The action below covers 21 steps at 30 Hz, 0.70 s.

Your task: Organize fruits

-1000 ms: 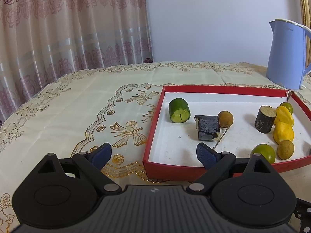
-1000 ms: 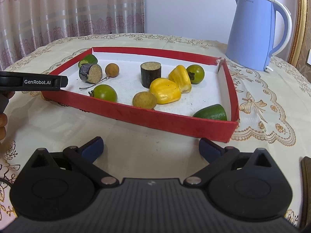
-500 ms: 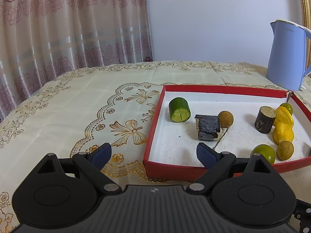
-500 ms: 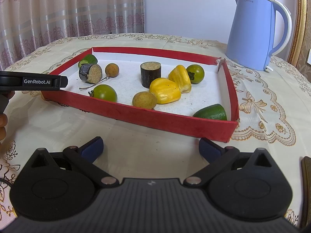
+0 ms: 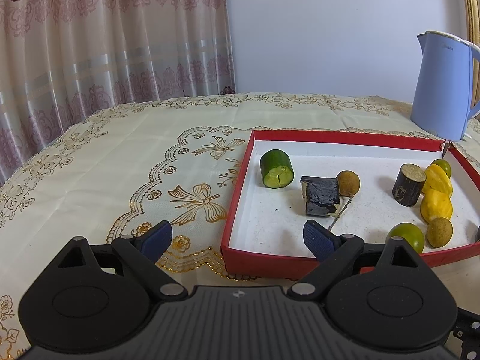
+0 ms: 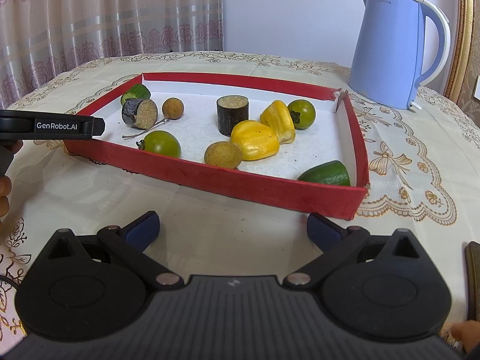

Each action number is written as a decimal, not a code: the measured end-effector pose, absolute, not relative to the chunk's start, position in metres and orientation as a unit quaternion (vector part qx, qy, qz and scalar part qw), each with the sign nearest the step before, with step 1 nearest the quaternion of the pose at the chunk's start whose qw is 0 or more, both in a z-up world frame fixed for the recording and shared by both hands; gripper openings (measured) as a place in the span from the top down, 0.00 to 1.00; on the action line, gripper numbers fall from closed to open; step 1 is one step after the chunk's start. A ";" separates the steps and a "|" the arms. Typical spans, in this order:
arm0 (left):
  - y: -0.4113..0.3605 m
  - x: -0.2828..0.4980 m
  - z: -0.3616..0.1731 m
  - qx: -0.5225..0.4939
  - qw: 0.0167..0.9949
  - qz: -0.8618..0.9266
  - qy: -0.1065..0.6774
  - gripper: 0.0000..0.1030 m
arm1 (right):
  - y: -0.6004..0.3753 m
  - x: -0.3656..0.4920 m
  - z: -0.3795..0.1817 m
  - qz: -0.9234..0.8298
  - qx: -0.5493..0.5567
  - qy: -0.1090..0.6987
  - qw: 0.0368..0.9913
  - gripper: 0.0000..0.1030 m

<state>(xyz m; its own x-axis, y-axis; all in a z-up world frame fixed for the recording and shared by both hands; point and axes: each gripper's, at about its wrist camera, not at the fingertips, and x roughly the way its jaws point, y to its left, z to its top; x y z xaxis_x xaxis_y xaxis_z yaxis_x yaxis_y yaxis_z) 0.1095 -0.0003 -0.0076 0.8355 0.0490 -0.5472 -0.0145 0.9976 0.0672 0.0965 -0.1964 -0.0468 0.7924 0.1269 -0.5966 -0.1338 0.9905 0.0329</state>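
Note:
A red tray with a white floor holds several fruits: a cucumber piece, a dark sugarcane chunk, a brown longan, an upright sugarcane stub, two yellow jackfruit pods, green tomatoes and a second cucumber piece. My left gripper is open, its fingers straddling the tray's near left corner. My right gripper is open above bare cloth, short of the tray's front wall. Both hold nothing. The left gripper's side shows at the left edge of the right wrist view.
A blue electric kettle stands behind the tray's far right corner. A cream tablecloth with gold embroidery covers the table. Curtains hang behind. A hand shows at the left edge, and a dark object at the right edge.

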 end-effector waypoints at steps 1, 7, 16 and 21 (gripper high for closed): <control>0.000 0.110 -0.007 0.030 0.958 0.017 0.286 0.08 | -0.196 0.096 -0.047 0.069 -0.006 0.315 0.947 0.00; 0.000 0.110 -0.007 0.028 0.957 0.016 0.287 0.08 | -0.196 0.097 -0.047 0.069 -0.006 0.315 0.947 0.00; 0.000 0.109 -0.007 0.029 0.958 0.017 0.286 0.08 | -0.196 0.097 -0.047 0.069 -0.006 0.314 0.947 0.00; 0.000 0.109 -0.007 0.029 0.958 0.017 0.286 0.08 | -0.196 0.097 -0.047 0.069 -0.006 0.314 0.947 0.00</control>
<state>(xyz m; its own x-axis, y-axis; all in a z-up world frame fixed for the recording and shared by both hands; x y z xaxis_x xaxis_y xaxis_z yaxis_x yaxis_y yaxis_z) 0.1094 0.0001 -0.0069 0.8354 0.0501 -0.5474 -0.0164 0.9977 0.0662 0.0965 -0.1961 -0.0471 0.7928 0.1265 -0.5962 -0.1336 0.9905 0.0324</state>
